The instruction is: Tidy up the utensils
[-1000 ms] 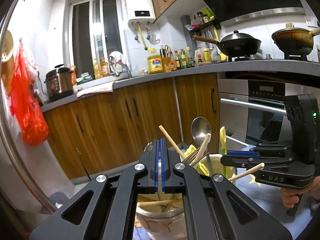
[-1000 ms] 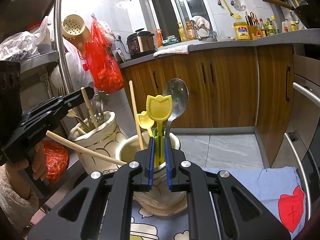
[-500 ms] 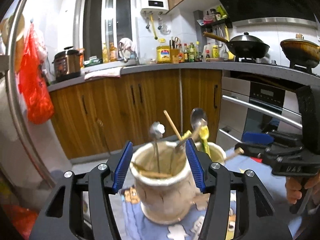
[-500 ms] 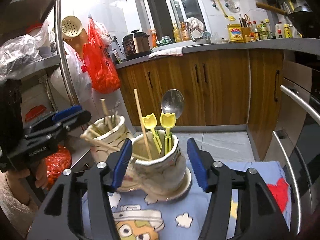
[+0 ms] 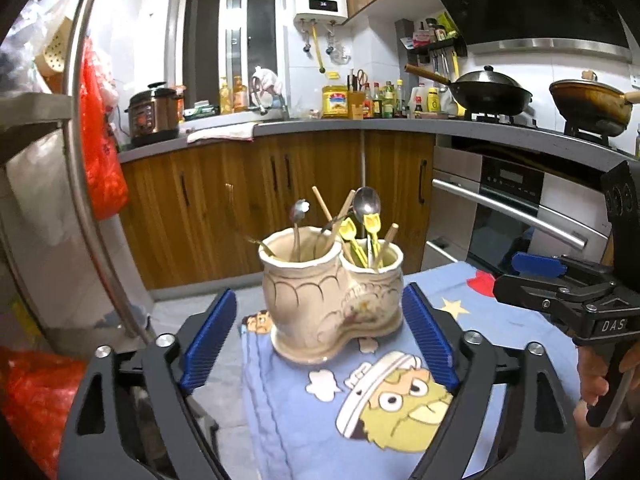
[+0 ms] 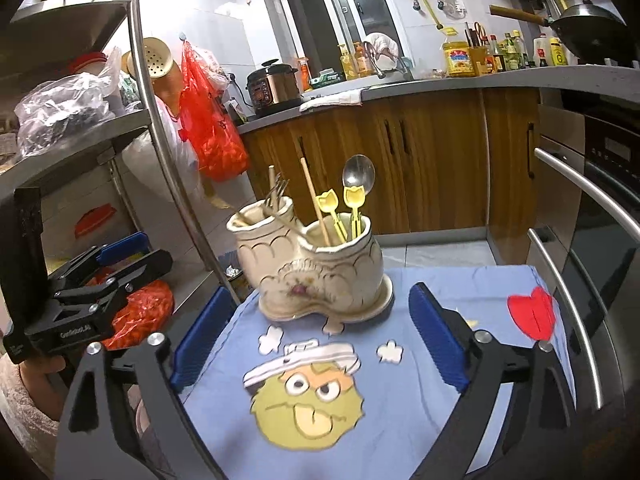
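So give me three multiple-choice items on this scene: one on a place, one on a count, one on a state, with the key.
1. Where does the ceramic utensil holder stand?
A. on the blue cartoon cloth
B. on the kitchen counter
C. on the metal shelf

2. How many yellow tulip-topped utensils stick out of it?
A. one
B. two
C. four

3. What is between the right gripper's fingers?
A. a chopstick
B. the metal spoon
C. nothing

Key: 1 A, its base sits on the cloth; 2 B, two yellow heads show beside the metal spoon; 3 C, the jaws are opening, holding nothing.
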Demonstrator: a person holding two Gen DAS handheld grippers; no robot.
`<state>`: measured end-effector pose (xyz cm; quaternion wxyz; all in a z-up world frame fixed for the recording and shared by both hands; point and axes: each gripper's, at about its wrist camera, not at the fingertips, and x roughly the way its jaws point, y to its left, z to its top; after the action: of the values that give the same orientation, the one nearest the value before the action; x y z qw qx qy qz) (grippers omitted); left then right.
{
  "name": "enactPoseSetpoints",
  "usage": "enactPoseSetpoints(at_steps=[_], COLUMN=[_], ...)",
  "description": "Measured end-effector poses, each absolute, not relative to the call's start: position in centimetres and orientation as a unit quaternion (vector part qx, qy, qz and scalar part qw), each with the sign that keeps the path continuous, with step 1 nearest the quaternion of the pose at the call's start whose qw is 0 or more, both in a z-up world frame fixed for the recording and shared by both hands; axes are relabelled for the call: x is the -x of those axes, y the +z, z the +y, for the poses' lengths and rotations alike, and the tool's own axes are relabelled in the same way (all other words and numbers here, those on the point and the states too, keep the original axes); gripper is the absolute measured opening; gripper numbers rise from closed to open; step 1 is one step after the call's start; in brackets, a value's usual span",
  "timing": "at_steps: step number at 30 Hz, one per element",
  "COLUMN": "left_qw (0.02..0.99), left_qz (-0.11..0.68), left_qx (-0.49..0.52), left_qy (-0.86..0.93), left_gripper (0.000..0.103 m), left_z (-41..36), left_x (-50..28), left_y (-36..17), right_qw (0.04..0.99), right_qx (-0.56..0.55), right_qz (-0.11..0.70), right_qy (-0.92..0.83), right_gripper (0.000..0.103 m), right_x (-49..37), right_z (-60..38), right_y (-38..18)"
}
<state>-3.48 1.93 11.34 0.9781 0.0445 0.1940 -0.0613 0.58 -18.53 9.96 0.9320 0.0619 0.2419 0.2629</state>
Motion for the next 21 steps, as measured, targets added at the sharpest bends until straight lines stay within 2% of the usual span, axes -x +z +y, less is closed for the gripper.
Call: enactPoseSetpoints(at_steps=[2, 7, 21], left_qw=[0.979, 0.981, 0.976], left_qz=[0.19, 0.183, 0.217], left_qx=[-0.045, -0.049, -0.002], left_qy=[-0.061, -0.049, -0.02], left_gripper=[0.089, 0.097, 0.098], left_z=[1.7, 1.0, 1.1], left_x=[4.5, 6.2, 5.4], left_y=[11.6, 11.4, 6.2], right_qw=[0.933, 0.941, 0.958], right_qx=[-0.06, -0.052, -0.066], right_qz=[0.24, 0.228, 0.207], right_qy=[0.263, 0.246, 0.186], right_gripper=[0.098, 0.098, 0.098], right_x=[0.3, 1.9, 1.6], right_z=[-18.6, -18.9, -20.1], right_y=[10.1, 10.1, 6.6])
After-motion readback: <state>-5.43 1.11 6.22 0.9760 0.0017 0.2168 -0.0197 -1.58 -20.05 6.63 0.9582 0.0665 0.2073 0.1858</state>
